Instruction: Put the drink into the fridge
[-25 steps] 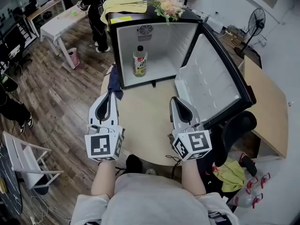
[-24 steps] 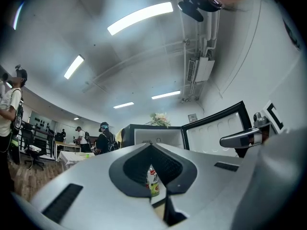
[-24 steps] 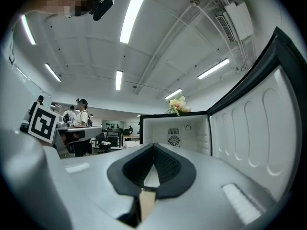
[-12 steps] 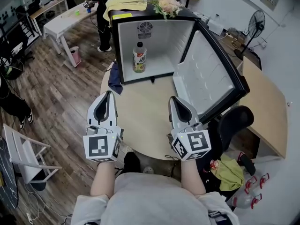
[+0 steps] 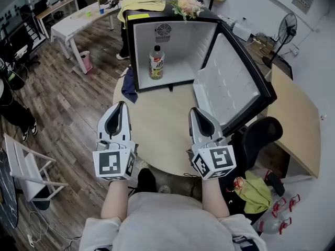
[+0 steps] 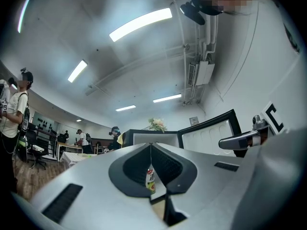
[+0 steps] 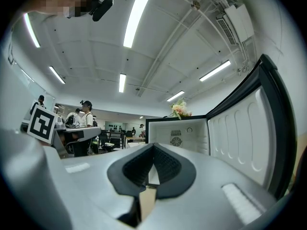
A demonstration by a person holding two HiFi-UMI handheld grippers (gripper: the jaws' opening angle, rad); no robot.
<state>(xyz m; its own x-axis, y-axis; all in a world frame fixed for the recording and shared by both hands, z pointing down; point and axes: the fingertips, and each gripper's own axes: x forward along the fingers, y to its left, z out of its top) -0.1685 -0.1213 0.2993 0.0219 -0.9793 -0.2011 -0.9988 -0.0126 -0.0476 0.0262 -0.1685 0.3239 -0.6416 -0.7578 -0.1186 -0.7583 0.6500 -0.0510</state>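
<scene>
One drink (image 5: 156,63) inside open fridge (image 5: 184,48)

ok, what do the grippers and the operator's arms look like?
The left gripper and right gripper match: light grey fingers tapering to a point, lined inside with black ribbed pads. Each carries a white cube with black square markers at the back. The person wears a pale grey short-sleeved shirt, with bare forearms.

In the left gripper view the drink (image 6: 150,179) shows only as a narrow strip, its label too small to read. In the head view the left gripper (image 5: 121,106) and right gripper (image 5: 194,111) hide parts of the surface's (image 5: 157,124) near edge.
</scene>
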